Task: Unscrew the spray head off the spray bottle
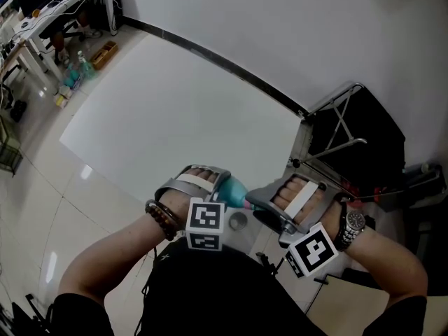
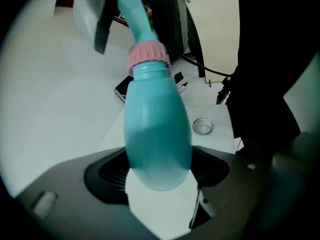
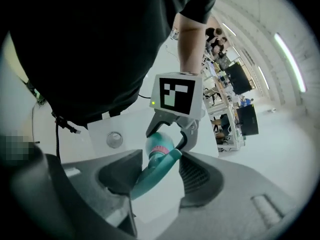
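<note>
Your L hand (image 1: 199,185) sits in the L gripper (image 2: 159,173), marker cube (image 1: 205,224) toward you, gripper tipped fwd & down, jaws wide and clamped on the belly of the spray bottle (image 2: 157,129). Your R hand (image 1: 297,196) carries the R gripper (image 3: 160,177) just beside it, pitched steeply down w/ its cube (image 1: 313,249) at the near end, jaws closed on the spray head (image 3: 152,171), which lies slantwise btwn the pads. L forearm (image 1: 112,257) & R forearm (image 1: 388,257) angle inward so the 2 grippers meet in front of your torso.
</note>
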### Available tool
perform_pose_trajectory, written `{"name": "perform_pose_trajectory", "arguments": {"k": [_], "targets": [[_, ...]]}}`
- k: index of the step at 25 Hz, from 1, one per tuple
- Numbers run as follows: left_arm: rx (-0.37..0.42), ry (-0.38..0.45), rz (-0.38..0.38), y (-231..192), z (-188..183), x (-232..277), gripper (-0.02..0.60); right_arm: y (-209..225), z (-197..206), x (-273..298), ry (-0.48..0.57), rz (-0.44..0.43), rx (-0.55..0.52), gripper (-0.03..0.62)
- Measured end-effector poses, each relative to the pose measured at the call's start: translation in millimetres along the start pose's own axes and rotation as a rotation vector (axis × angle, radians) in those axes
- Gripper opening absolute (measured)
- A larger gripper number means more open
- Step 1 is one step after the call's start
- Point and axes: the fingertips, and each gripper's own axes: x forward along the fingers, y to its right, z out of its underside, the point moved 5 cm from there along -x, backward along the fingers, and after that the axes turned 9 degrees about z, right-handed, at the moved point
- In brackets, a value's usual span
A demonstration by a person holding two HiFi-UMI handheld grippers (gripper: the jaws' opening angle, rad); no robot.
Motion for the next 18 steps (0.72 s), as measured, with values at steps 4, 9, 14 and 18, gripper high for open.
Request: {"name": "perform_pose_trajectory", "arguments": {"k": [4,9,14,18], "targets": [[-0.03,0.0,-0.023,-5,0,-3,0.393,6,2,3,-0.014,-0.002,0.083,0.121],[-0.052,-0.029,-0.041,-10,2,-1,0.393,11,8,10,-0.046,-0.047,0.266,0.118],[-0.058,-0.146,-0.115,-13,3,6,0.391,8,21,22,-0.138,-0.141,0.679,0.117],[-0.035,-0.241,-0.195,-23,9,6,0.391,13,38,35,-0.2,-0.237,1.125,0.117]]}}
